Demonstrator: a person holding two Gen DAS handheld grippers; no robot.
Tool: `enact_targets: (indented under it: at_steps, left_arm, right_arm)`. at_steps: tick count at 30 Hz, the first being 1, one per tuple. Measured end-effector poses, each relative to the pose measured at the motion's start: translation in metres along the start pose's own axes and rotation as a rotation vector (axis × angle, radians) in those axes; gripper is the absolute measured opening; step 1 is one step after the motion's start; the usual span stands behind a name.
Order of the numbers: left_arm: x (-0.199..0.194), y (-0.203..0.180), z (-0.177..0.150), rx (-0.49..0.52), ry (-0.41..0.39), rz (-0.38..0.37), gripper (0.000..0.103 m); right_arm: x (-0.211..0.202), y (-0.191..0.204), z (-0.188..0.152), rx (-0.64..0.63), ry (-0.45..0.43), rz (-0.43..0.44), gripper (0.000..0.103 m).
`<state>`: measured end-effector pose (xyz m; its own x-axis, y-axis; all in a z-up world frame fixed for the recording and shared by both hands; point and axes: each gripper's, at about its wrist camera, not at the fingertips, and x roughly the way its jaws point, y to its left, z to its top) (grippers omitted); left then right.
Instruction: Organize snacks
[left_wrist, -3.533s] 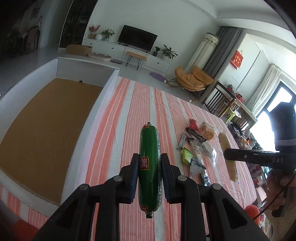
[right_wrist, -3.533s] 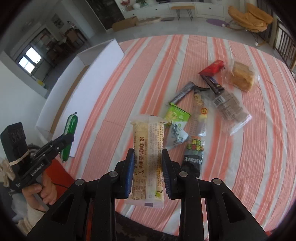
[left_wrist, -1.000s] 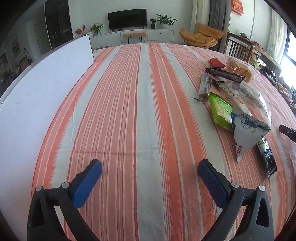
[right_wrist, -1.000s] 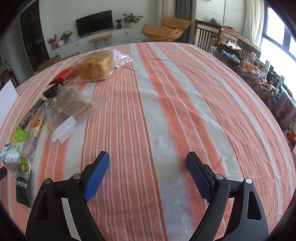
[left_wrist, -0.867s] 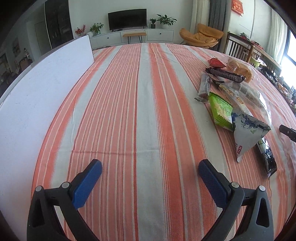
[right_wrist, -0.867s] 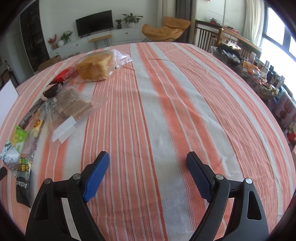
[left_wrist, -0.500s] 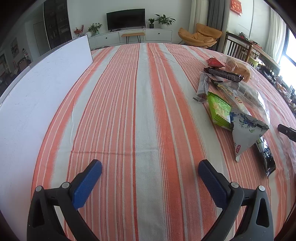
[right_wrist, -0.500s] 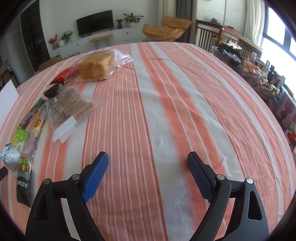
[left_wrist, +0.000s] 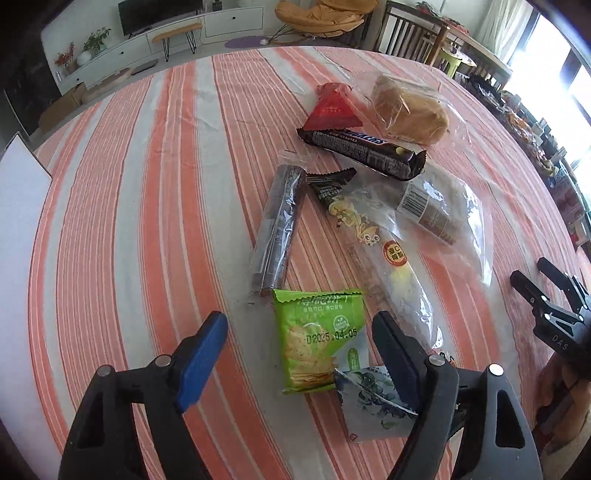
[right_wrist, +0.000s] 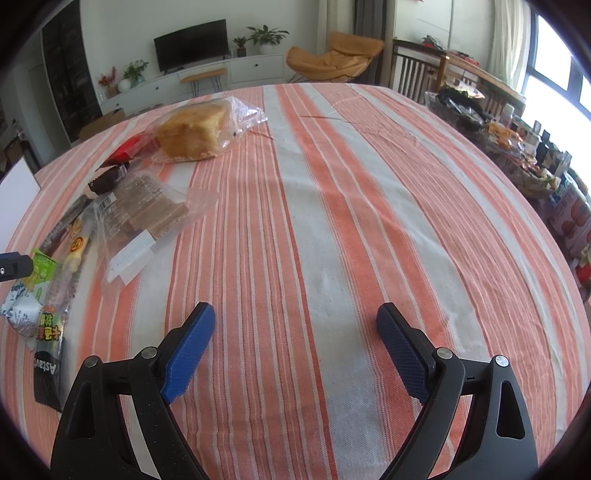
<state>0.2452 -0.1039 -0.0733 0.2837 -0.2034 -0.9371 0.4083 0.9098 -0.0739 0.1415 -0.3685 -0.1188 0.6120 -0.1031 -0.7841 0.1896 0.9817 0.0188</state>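
The left claw (left_wrist: 297, 350) hangs over the striped table (left_wrist: 147, 206), its jaws apart and just now narrowing around the green cracker pack (left_wrist: 319, 339), pads not touching it. The pack lies flat between the blue pads, its lower corner under a white blueberry pouch (left_wrist: 373, 406). A dark roll (left_wrist: 277, 229) lies just beyond it, a Snickers bar (left_wrist: 362, 151), a red packet (left_wrist: 332, 110) and bagged bread (left_wrist: 410, 114) farther off. The right claw (right_wrist: 297, 347) stands wide open over bare cloth, well apart from the snacks at its left.
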Motion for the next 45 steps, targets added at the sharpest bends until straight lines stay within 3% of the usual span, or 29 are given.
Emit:
enact_targets:
  at_steps: [3,4,8,15,19,22,26,28,32,37,45]
  left_arm:
    - [0.0,-0.01,0.002,0.039,-0.014,0.055,0.062]
    - [-0.002,-0.007,0.002,0.023,-0.023,0.054,0.051]
    - [-0.015,0.024,-0.013,-0.095,-0.044,0.039,0.049]
    - [-0.051,0.098,-0.078,-0.269,-0.153,0.048,0.05]
    - [-0.058,0.116,-0.113,-0.338,-0.212,0.037,0.08]
    - [-0.051,0.112,-0.125,-0.332,-0.226,0.028,0.082]
    - [-0.044,0.095,-0.125,-0.271,-0.236,0.109,0.09]
    - [-0.039,0.087,-0.125,-0.219,-0.226,0.19,0.093]
    - [-0.038,0.097,-0.134,-0.295,-0.252,0.227,0.103]
    - [-0.042,0.104,-0.145,-0.326,-0.296,0.241,0.103]
    - [-0.041,0.103,-0.146,-0.328,-0.298,0.246,0.103]
  right_arm:
    - [0.0,0.0,0.0,0.0,0.0,0.0,0.092]
    - [0.0,0.0,0.0,0.0,0.0,0.0,0.092]
    - [0.0,0.0,0.0,0.0,0.0,0.0,0.092]
    - [0.0,0.0,0.0,0.0,0.0,0.0,0.092]
    - [0.0,0.0,0.0,0.0,0.001,0.0,0.092]
    - [0.0,0.0,0.0,0.0,0.001,0.0,0.092]
    - [0.0,0.0,0.0,0.0,0.001,0.0,0.092]
    - [0.0,0.0,0.0,0.0,0.001,0.0,0.092]
    - [0.0,0.0,0.0,0.0,0.001,0.0,0.092]
    - [0.0,0.0,0.0,0.0,0.001,0.0,0.092]
    - [0.0,0.001,0.0,-0.003,0.004,0.005,0.094]
